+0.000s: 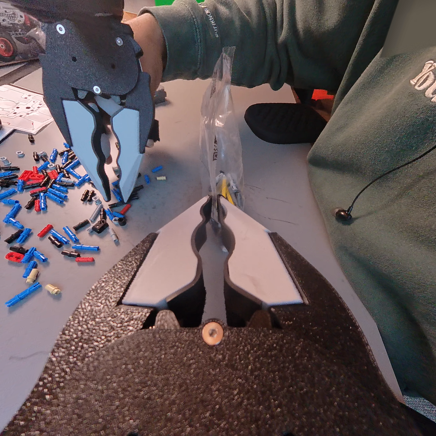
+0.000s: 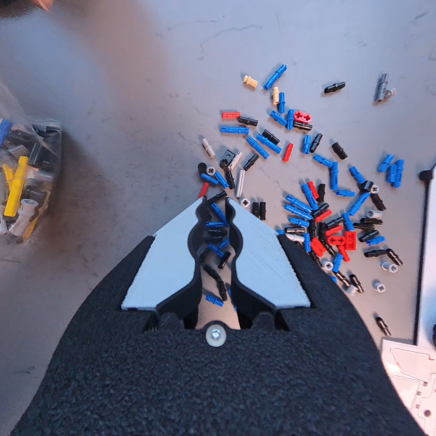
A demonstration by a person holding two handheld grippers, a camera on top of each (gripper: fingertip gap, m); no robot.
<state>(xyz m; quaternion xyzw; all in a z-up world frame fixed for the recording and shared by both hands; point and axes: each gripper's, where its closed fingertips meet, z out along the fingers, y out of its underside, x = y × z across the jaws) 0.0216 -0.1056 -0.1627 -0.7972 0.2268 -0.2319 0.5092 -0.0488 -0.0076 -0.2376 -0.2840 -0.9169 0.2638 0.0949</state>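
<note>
Left gripper [image 1: 214, 198]: jaws pinching a clear plastic bag [image 1: 220, 132] of yellow and grey parts, held upright above the grey bench [image 1: 271, 169]. Right gripper [image 2: 215, 199]: jaws slightly spread, tips down among the scattered pins [image 2: 306, 188], gripping nothing. Bare bench lies left of the pins. Only the left wrist view shows the green sleeve [image 1: 271, 40] and bench edge; the right wrist view shows white sheets [image 2: 415, 377] at lower right.
</note>
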